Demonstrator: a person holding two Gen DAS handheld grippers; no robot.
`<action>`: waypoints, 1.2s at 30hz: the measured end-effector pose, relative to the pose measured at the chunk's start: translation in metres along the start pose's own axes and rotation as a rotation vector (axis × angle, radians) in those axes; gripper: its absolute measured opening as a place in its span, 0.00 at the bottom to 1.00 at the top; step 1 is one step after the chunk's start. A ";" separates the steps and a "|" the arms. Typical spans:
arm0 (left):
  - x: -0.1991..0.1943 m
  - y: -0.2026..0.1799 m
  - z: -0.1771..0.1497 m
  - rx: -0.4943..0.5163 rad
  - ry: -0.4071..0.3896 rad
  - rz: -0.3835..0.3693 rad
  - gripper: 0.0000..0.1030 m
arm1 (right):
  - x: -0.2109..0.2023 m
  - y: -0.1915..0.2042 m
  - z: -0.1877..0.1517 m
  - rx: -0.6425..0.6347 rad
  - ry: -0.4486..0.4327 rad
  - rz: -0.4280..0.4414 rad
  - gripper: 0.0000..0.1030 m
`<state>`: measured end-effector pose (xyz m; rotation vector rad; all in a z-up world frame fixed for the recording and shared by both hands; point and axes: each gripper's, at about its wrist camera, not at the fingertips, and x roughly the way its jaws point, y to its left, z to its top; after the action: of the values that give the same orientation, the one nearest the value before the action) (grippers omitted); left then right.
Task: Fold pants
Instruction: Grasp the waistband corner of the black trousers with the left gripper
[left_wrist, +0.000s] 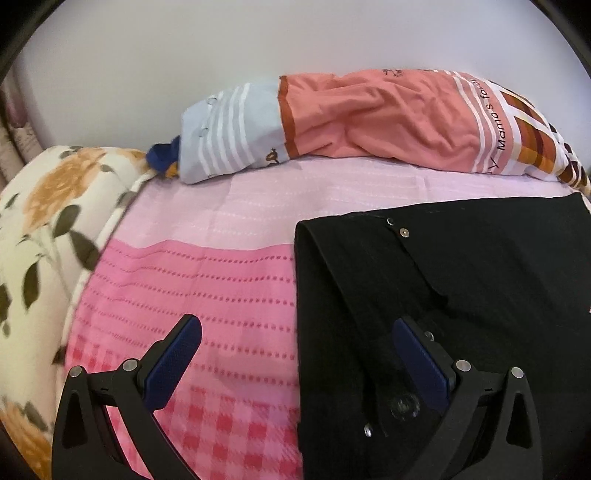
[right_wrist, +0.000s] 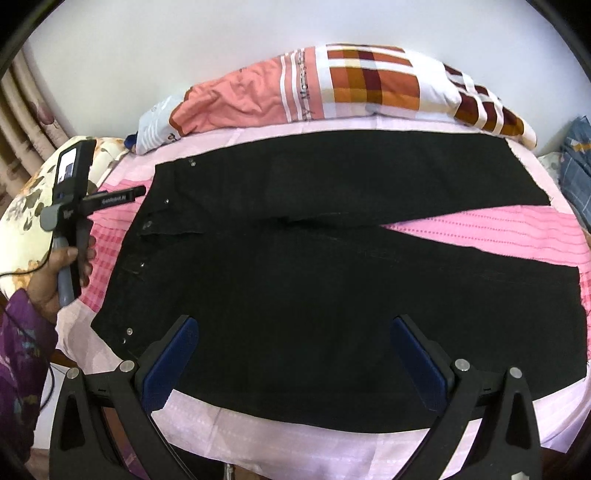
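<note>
Black pants (right_wrist: 295, 266) lie spread flat across the pink bed, waistband to the left and the two legs fanning apart to the right. In the left wrist view the waistband end (left_wrist: 424, 295) fills the right half, with metal rivets and a button showing. My left gripper (left_wrist: 295, 328) hovers open over the waistband's left edge, one blue pad over the sheet and the other over the cloth. That same gripper (right_wrist: 138, 192) shows in the right wrist view, held by a hand at the waistband. My right gripper (right_wrist: 295, 328) is open above the near leg, holding nothing.
A rolled salmon and checked blanket (right_wrist: 332, 85) lies along the far edge by the white wall. A floral cushion (left_wrist: 40, 240) sits at the left end. Blue fabric (right_wrist: 576, 166) lies at the far right. The pink sheet (left_wrist: 192, 295) covers the bed.
</note>
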<state>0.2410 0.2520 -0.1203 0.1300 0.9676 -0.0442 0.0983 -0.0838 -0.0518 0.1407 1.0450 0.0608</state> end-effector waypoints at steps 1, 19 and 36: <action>0.005 0.004 0.003 -0.003 0.002 -0.027 0.98 | 0.002 0.001 0.000 0.000 0.004 0.000 1.00; 0.065 0.029 0.046 -0.013 0.056 -0.492 0.72 | 0.032 -0.012 0.006 0.034 0.067 -0.008 1.00; 0.083 0.060 0.047 -0.171 0.085 -0.557 0.28 | 0.042 -0.012 0.034 0.026 0.034 0.014 1.00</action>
<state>0.3319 0.3075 -0.1565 -0.3008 1.0642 -0.4696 0.1486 -0.0932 -0.0730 0.1706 1.0794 0.0622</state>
